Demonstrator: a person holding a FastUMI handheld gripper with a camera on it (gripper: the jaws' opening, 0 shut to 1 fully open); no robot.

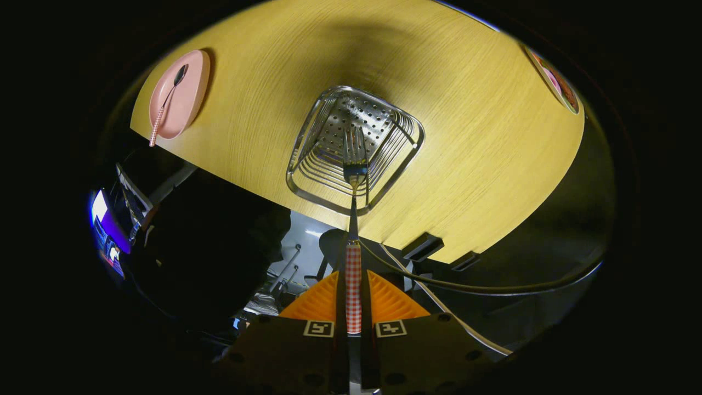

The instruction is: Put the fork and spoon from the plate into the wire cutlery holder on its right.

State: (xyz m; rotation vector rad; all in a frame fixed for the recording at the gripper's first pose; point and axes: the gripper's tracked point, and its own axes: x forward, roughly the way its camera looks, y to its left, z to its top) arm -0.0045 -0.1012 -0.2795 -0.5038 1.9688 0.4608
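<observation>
My gripper (354, 299) is shut on the red-and-white checked handle of the fork (354, 219), both fingers pressing on it. The fork points straight ahead, tines down, over the open top of the wire cutlery holder (312, 181), which stands on the yellow wooden table (466, 137) just beyond the fingers. The tines sit above the holder's perforated metal bottom; whether they have entered the holder I cannot tell. Far off to the left lies the pink plate (189, 101) with the spoon (167, 101) on it, its checked handle sticking out over the plate's near rim.
The table's near edge runs just behind the holder. Below it are dark brackets (422, 247), a cable (493, 288) and metal frame parts. A lit screen (107, 233) glows at the far left. A flat printed item (556, 82) lies at the table's far right.
</observation>
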